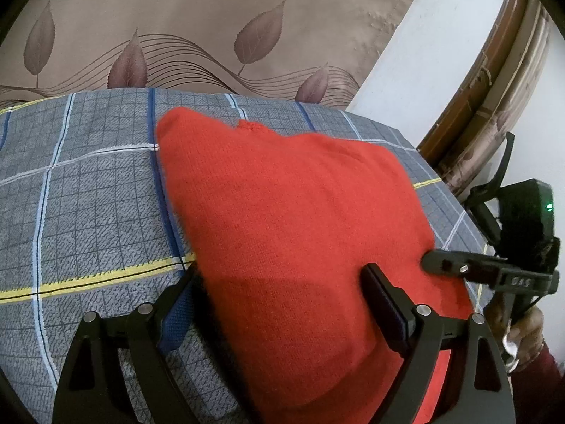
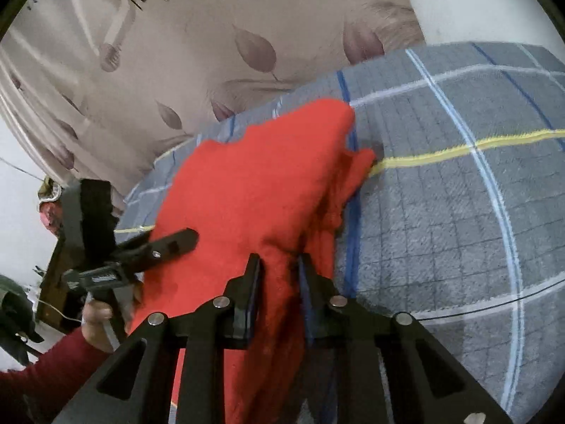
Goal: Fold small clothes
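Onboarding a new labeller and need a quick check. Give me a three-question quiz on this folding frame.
1. True or false: the left gripper stands with its jaws wide apart.
2. The red garment lies on: A) bare wood, B) a grey checked blanket, C) a white tray.
3. What sits between the fingers of the right gripper?

Key: 1 true. 2 B. 3 a fold of the red garment.
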The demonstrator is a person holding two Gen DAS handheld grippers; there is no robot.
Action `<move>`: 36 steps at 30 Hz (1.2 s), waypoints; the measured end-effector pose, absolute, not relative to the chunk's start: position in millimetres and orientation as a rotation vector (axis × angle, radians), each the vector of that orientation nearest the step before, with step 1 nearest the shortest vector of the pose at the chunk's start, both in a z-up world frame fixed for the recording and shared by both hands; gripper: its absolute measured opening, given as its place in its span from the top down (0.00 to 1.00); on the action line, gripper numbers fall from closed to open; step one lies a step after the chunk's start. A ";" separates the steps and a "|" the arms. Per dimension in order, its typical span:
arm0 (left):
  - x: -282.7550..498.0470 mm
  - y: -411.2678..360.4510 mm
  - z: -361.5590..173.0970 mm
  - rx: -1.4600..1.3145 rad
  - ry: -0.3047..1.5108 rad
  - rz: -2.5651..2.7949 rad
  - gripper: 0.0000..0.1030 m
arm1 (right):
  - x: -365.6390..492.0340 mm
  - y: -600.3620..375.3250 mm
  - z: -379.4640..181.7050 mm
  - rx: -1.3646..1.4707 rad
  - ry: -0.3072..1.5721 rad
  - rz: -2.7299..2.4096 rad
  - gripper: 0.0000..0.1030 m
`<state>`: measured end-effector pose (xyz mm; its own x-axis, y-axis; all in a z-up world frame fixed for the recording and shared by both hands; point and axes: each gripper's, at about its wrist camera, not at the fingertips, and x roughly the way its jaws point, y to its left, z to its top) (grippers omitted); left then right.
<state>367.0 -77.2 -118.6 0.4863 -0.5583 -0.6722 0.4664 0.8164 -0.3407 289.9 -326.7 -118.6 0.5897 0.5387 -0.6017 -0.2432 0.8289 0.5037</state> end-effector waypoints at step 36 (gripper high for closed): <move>365.5 -85.5 -118.1 -0.057 0.860 -0.549 0.02 | 348.5 -324.7 -134.3 0.437 0.921 0.744 0.35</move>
<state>365.5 -85.5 -118.1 0.5230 -0.4806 -0.7039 0.4359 0.8605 -0.2637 348.5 -324.7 -134.3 0.3873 0.7376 -0.5532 -0.3856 0.6746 0.6295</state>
